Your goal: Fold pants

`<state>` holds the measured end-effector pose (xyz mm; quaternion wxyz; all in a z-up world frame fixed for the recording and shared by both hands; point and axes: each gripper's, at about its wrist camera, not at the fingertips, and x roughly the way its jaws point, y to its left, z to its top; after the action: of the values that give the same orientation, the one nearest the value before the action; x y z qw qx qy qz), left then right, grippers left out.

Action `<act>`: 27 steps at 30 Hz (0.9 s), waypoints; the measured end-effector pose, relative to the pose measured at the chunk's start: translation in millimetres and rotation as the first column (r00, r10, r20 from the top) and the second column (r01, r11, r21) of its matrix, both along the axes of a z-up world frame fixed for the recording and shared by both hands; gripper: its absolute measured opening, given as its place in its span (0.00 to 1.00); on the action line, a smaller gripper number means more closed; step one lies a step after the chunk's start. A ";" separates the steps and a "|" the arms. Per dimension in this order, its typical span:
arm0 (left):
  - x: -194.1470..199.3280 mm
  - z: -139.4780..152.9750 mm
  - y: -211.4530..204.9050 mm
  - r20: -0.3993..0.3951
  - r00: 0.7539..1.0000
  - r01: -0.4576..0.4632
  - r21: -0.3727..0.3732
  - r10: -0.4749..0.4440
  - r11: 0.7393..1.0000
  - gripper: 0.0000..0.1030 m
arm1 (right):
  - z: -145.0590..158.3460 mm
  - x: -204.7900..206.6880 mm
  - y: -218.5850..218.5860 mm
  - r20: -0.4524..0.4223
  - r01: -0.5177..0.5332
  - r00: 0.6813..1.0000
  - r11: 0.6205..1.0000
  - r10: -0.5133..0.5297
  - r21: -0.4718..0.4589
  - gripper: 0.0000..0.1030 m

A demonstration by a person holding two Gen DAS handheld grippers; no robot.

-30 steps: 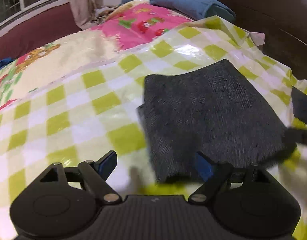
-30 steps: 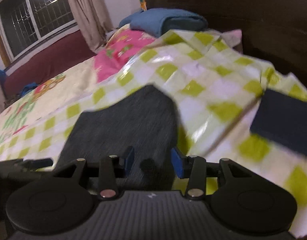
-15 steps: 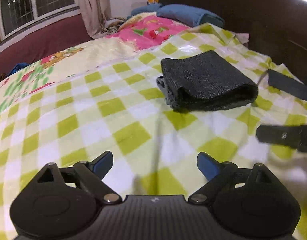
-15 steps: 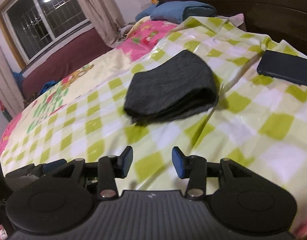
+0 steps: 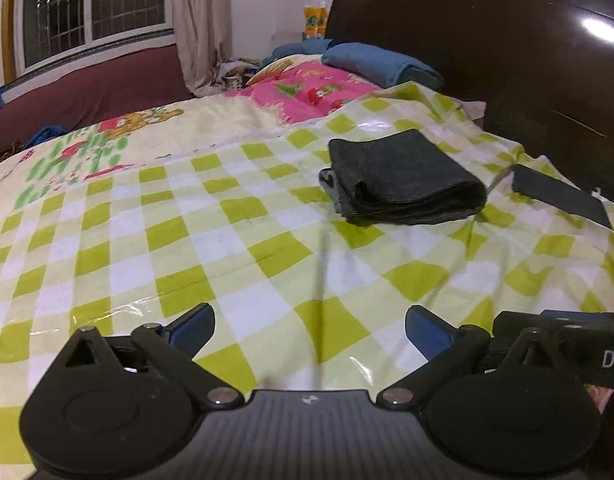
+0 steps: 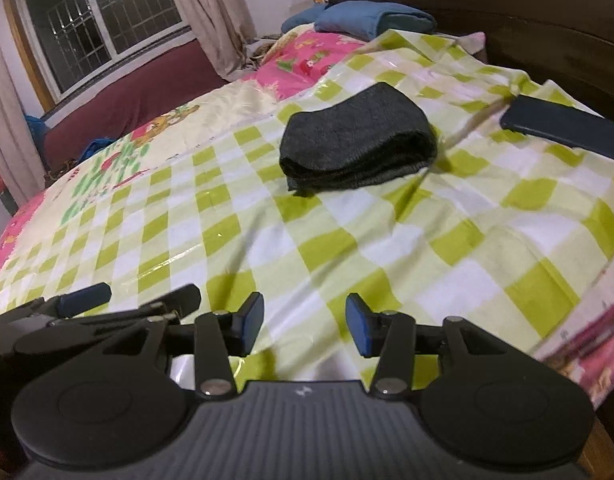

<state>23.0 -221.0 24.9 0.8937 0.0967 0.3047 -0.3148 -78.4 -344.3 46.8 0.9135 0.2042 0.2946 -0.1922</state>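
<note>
The dark grey pants (image 5: 399,178) lie folded into a thick rectangle on the green-and-white checked sheet (image 5: 227,240), far ahead of both grippers; they also show in the right wrist view (image 6: 355,140). My left gripper (image 5: 309,330) is open and empty, well back from the pants over the sheet. My right gripper (image 6: 304,322) is open and empty, also well back; its body shows at the lower right of the left wrist view (image 5: 567,344). The left gripper shows at the lower left of the right wrist view (image 6: 87,300).
A flat dark blue object (image 5: 559,196) lies on the sheet right of the pants, also in the right wrist view (image 6: 567,126). A dark wooden headboard (image 5: 487,48) stands behind. Blue pillows (image 5: 379,64) and a pink quilt (image 5: 315,88) lie at the back.
Both grippers have pulled back from the folded pants, which now lie far ahead instead of right at the fingertips. Both stay open and empty.
</note>
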 end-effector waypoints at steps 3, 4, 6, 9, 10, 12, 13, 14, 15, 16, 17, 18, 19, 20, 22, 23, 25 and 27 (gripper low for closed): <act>-8.0 1.3 -2.5 0.022 1.000 0.018 0.013 -0.019 1.000 1.00 | 1.9 -5.8 1.8 0.010 0.008 1.000 1.000 -0.008 -0.006 0.47; -9.3 1.4 -2.8 0.023 1.000 0.019 0.015 -0.019 1.000 1.00 | 3.0 -7.3 2.3 0.012 0.010 1.000 1.000 -0.010 -0.010 0.47; -10.4 1.1 -2.6 0.014 1.000 0.023 0.013 -0.023 1.000 1.00 | 3.8 -9.3 2.5 0.015 0.014 1.000 1.000 -0.014 -0.011 0.47; -12.5 0.9 -2.5 0.010 1.000 0.020 0.016 -0.021 1.000 1.00 | 3.2 -10.9 2.9 0.013 0.016 1.000 1.000 -0.016 -0.008 0.47; -13.3 0.7 -2.8 0.012 1.000 0.021 0.019 -0.021 1.000 1.00 | 2.6 -11.9 3.2 0.012 0.018 1.000 1.000 -0.017 -0.007 0.47; -14.7 0.2 -3.4 0.015 1.000 0.022 0.024 -0.023 0.999 1.00 | 1.7 -14.3 3.3 0.013 0.024 1.000 1.000 -0.023 -0.003 0.47; -15.3 -0.2 -3.8 0.015 1.000 0.023 0.026 -0.024 0.999 1.00 | 1.5 -14.9 2.9 0.011 0.025 1.000 1.000 -0.025 -0.001 0.47; -15.9 -0.7 -4.2 0.014 1.000 0.024 0.027 -0.024 0.999 1.00 | 0.4 -15.5 2.9 0.010 0.026 1.000 1.000 -0.026 0.000 0.47; -16.1 -1.2 -4.7 0.012 1.000 0.025 0.029 -0.025 0.999 1.00 | -0.4 -16.0 2.9 0.010 0.027 1.000 1.000 -0.027 0.002 0.47; -16.2 -1.7 -5.2 0.010 1.000 0.027 0.032 -0.027 0.999 1.00 | -1.0 -16.5 2.6 0.009 0.028 1.000 1.000 -0.028 0.005 0.47; -16.5 -2.3 -5.7 0.010 1.000 0.028 0.035 -0.029 0.999 1.00 | -1.8 -16.7 2.3 0.007 0.030 1.000 1.000 -0.030 0.008 0.47; -16.5 -2.7 -6.2 0.010 1.000 0.029 0.039 -0.030 0.999 1.00 | -2.7 -16.9 2.1 0.006 0.032 0.999 0.999 -0.032 0.011 0.47; -16.6 -3.3 -6.7 0.010 0.999 0.031 0.044 -0.031 0.999 1.00 | -3.7 -16.9 1.9 0.004 0.034 0.999 0.999 -0.034 0.014 0.47; -16.7 -3.8 -7.2 0.010 0.999 0.031 0.049 -0.032 0.998 1.00 | -4.6 -16.8 1.8 0.001 0.034 0.999 0.999 -0.034 0.016 0.47; -16.5 -4.6 -7.2 0.008 0.999 0.031 0.051 -0.031 0.998 1.00 | -5.7 -16.1 1.8 -0.004 0.035 0.999 0.999 -0.035 0.020 0.47; -15.9 -4.8 -7.0 0.004 0.999 0.032 0.050 -0.032 0.998 1.00 | -5.8 -16.0 2.2 -0.004 0.035 0.999 0.999 -0.035 0.019 0.47; -15.8 -5.0 -6.3 0.000 0.999 0.032 0.048 -0.032 0.998 1.00 | -5.9 -16.2 2.8 -0.003 0.034 0.999 0.999 -0.034 0.016 0.47; -15.7 -4.9 -5.9 0.002 0.999 0.032 0.048 -0.032 0.998 1.00 | -6.3 -16.3 2.8 -0.003 0.036 0.999 0.999 -0.036 0.018 0.47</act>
<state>7.3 -226.9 20.0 0.8863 0.1235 0.3095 -0.3215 -94.7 -341.5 40.5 0.9076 0.2176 0.2940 -0.2060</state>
